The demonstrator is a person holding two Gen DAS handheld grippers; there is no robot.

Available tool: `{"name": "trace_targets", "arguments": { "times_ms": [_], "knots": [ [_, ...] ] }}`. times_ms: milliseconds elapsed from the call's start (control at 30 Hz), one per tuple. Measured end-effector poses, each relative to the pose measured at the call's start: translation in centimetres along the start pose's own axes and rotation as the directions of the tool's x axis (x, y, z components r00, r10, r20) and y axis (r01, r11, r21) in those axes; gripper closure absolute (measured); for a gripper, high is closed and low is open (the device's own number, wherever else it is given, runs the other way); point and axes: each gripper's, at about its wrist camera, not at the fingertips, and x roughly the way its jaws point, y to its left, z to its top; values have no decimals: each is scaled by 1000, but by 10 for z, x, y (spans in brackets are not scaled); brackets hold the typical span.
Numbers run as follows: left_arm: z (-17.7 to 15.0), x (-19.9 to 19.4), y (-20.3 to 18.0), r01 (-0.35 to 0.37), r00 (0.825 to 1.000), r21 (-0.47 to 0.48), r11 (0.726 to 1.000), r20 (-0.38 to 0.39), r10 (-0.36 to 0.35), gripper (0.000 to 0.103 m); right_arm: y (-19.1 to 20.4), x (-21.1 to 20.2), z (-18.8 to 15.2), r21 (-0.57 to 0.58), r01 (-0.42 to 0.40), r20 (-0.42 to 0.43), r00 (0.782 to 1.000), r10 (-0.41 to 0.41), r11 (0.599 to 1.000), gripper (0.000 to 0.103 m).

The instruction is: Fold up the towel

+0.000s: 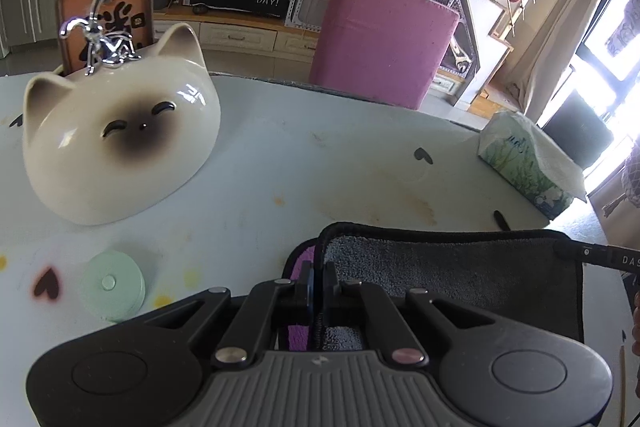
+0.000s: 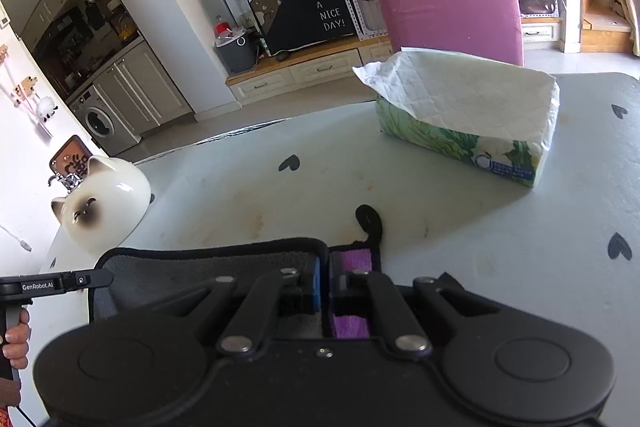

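A grey towel (image 1: 448,267) with black trim and a purple underside lies on the white table, its near edge lifted. My left gripper (image 1: 319,277) is shut on the towel's left corner, where the black trim runs between the fingers. My right gripper (image 2: 325,277) is shut on the towel's (image 2: 200,271) right corner, with purple fabric showing beside the fingers and a black hanging loop (image 2: 370,221) just beyond. The right gripper's finger (image 1: 600,253) shows at the right edge of the left wrist view; the left gripper's finger (image 2: 60,283) shows at the left edge of the right wrist view.
A ceramic cat head (image 1: 116,139) stands at the table's left. A green round disc (image 1: 114,285) lies near it. A tissue box (image 2: 468,119) stands at the far right. A pink chair (image 1: 380,35) is behind the table (image 1: 280,163).
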Motion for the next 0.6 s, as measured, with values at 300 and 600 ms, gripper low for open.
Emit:
{"name": "trace_targets", "arguments": {
  "times_ms": [300, 600],
  "knots": [
    [6, 30, 3, -25, 999, 7, 1000, -33, 25, 99, -7, 27, 6, 4, 22, -33, 999, -22, 1000, 98],
    [5, 41, 8, -43, 998, 20, 999, -51, 44, 99, -6, 51, 7, -29, 56, -72, 996, -58, 998, 98]
  ]
}}
